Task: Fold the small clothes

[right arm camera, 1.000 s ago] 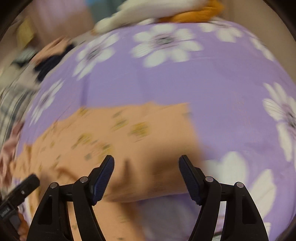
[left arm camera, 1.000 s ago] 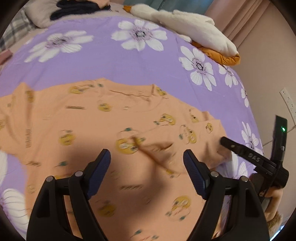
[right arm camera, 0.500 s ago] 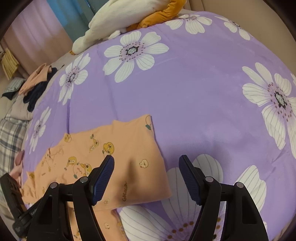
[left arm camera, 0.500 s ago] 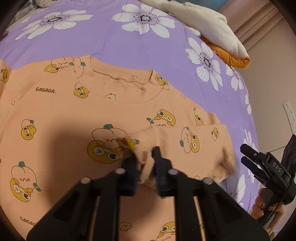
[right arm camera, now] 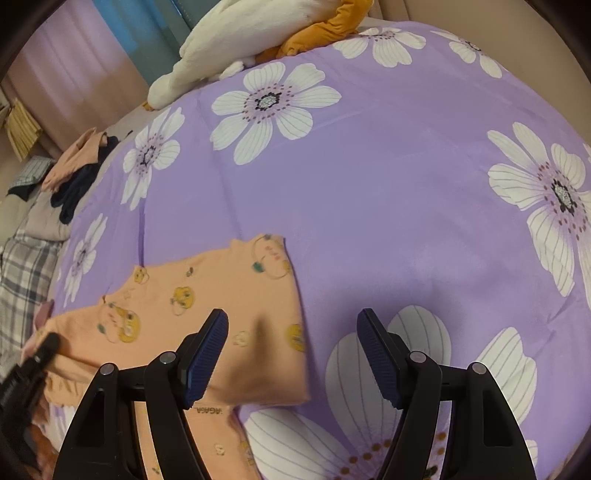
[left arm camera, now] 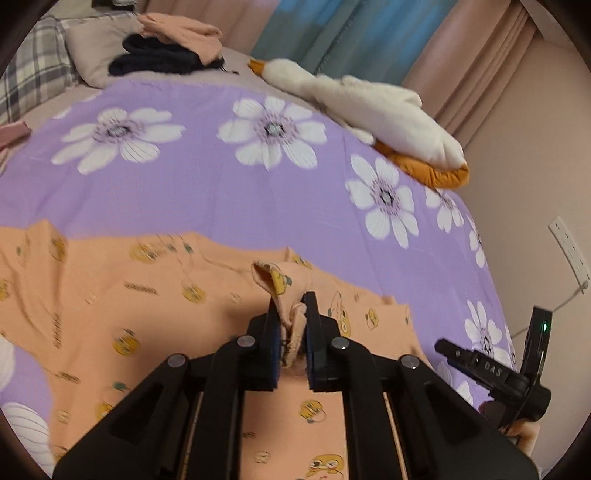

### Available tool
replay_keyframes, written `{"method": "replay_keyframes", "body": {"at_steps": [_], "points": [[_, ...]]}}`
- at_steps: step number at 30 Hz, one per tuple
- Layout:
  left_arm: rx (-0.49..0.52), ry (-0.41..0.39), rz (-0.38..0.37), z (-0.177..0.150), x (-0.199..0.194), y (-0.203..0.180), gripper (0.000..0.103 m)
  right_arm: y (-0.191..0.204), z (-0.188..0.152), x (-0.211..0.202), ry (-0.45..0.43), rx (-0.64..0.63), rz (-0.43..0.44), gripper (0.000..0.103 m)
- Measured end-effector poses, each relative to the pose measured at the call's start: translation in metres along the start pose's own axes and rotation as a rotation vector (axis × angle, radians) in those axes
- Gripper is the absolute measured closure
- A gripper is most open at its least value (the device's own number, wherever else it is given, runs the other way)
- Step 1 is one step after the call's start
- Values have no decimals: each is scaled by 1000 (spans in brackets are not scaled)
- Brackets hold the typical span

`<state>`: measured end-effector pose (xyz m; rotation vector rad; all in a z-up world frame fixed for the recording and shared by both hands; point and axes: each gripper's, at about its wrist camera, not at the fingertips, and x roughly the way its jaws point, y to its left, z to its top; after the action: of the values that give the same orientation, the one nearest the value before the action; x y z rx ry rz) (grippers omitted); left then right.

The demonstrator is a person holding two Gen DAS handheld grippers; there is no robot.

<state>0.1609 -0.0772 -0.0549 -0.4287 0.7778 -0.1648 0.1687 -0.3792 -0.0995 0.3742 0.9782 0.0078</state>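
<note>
Your left gripper is closing on a fold of the orange shirt, your right gripper stands wide over its edge, with free purple bedspread beyond.

Soft dim light, fisheye warp, slight blur

A bed fills the room, spread with a purple cover printed with big white flowers. Pink curtains and a teal one hang behind it, and a beige wall with a white socket strip stands alongside. The light is soft and warm.
</note>
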Motion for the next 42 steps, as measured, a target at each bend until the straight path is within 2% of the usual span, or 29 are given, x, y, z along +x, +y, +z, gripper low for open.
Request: {"method": "replay_keyframes", "body": {"at_steps": [7, 16, 26, 32, 42], "points": [[-30, -47, 62, 16, -16, 30, 94, 4, -1, 1, 8, -11, 28, 31], [-56, -59, 140, 22, -22, 68, 94, 17, -5, 8, 34, -47, 53, 31], [-102, 10, 211, 6, -9, 107, 94, 37, -13, 20, 90, -100, 97, 31], [-128, 41, 223, -5, -6, 123, 94, 50, -20, 29, 128, -140, 113, 31], [-123, 138, 262, -24, 13, 140, 90, 63, -30, 40, 158, -193, 92, 32]]}}
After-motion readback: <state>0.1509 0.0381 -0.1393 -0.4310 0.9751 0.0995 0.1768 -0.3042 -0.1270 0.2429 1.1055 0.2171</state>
